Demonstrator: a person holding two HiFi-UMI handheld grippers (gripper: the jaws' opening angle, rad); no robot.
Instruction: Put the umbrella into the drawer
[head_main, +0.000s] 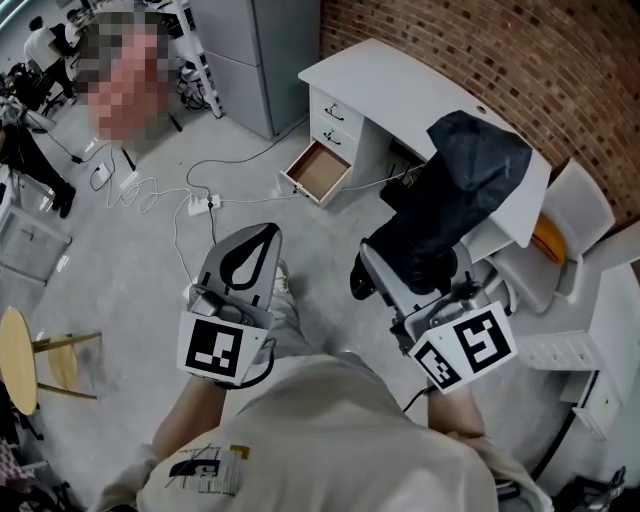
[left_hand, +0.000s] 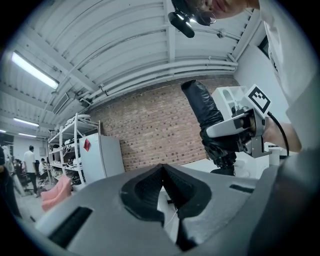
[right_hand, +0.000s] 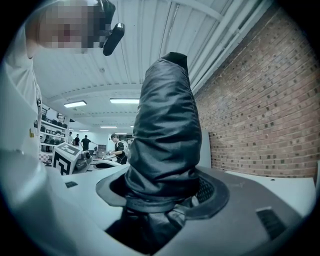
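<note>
A folded black umbrella (head_main: 450, 200) in its sleeve stands upright in my right gripper (head_main: 400, 270), whose jaws are shut on its lower end; in the right gripper view the umbrella (right_hand: 165, 125) fills the middle and rises from between the jaws. My left gripper (head_main: 245, 255) is held beside it at chest height, jaws shut and holding nothing (left_hand: 162, 172). Through the left gripper view I see the umbrella (left_hand: 207, 120) and the right gripper (left_hand: 237, 130). The white desk (head_main: 400, 85) stands ahead, with one drawer (head_main: 318, 170) pulled out, wooden inside, near the floor.
A brick wall (head_main: 520, 60) runs behind the desk. White chairs (head_main: 580, 230) stand to the right. Cables and a power strip (head_main: 200, 205) lie on the concrete floor. A round wooden stool (head_main: 25, 360) is at the left, a grey cabinet (head_main: 255, 50) beyond the drawer.
</note>
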